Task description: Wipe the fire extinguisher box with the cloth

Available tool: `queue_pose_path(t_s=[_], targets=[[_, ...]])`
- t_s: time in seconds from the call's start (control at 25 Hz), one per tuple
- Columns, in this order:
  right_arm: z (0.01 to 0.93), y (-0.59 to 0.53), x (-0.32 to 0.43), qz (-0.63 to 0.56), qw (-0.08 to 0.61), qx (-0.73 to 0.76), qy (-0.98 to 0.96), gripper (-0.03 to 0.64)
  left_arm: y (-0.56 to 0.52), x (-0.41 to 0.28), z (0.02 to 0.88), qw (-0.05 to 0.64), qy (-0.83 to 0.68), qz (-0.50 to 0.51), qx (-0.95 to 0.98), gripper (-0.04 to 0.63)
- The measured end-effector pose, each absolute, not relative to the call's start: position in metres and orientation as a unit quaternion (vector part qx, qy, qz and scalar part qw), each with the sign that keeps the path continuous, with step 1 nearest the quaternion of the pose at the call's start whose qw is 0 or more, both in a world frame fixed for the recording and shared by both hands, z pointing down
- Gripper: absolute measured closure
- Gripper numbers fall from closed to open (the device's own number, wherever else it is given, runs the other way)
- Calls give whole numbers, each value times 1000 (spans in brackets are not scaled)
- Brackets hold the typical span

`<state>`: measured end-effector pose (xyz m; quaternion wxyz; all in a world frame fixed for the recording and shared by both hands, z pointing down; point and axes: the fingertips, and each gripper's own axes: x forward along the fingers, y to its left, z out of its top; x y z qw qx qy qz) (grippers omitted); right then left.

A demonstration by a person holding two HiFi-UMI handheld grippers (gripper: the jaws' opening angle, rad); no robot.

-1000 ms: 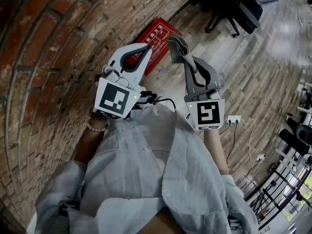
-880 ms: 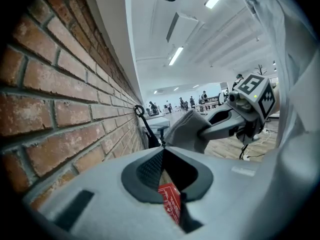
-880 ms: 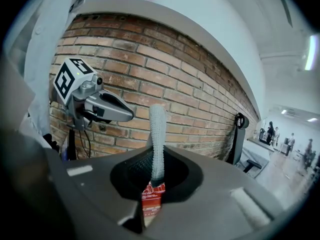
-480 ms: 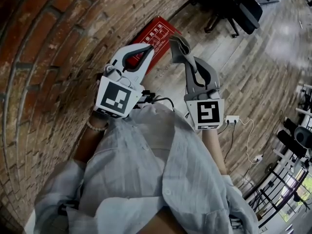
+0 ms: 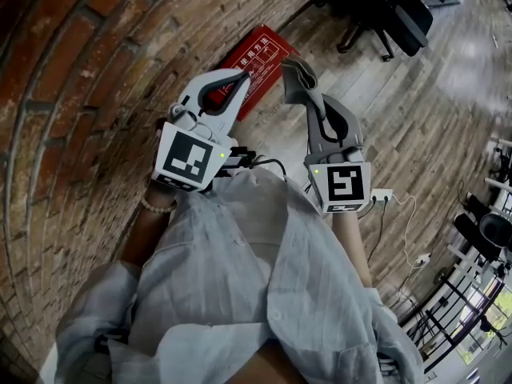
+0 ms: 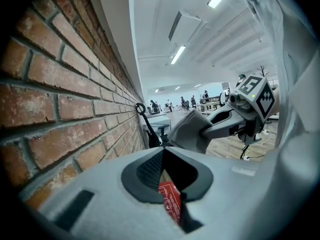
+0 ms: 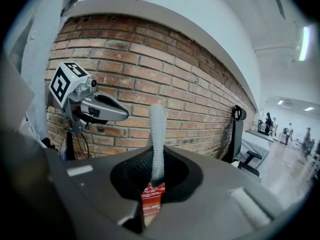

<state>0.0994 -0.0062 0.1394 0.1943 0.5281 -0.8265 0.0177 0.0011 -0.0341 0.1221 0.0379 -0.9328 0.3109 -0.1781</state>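
Barely a drift: right gripper (image 5: 302, 86) pinches cloth (image 7: 157, 134), left gripper (image 5: 238, 82) closed on nothing; box (image 5: 254, 54) looks unwiped yet.

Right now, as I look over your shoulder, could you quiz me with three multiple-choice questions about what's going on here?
1. Where is the red fire extinguisher box?
A. On an office chair
B. On the wooden floor beside the brick wall
C. Hanging high up on a hook

2. What colour is the cloth?
A. Grey
B. Yellow
C. Blue

3. What state is the right claw in?
A. Wide open and empty
B. Shut on a cable
C. Shut on the cloth

Answers:
1. B, as the head view shows the box lying on the floorboards next to the bricks.
2. A, as the knitted strip looks grey in every view.
3. C, as the right gripper view shows the cloth pinched between the jaws and sticking up past them.
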Motion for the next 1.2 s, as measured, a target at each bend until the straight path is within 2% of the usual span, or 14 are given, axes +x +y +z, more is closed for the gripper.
queue_pose_path(t_s=[1.2], targets=[[144, -9, 102, 23, 199, 530, -824, 597, -36, -4, 129, 32, 313, -187, -931, 597]])
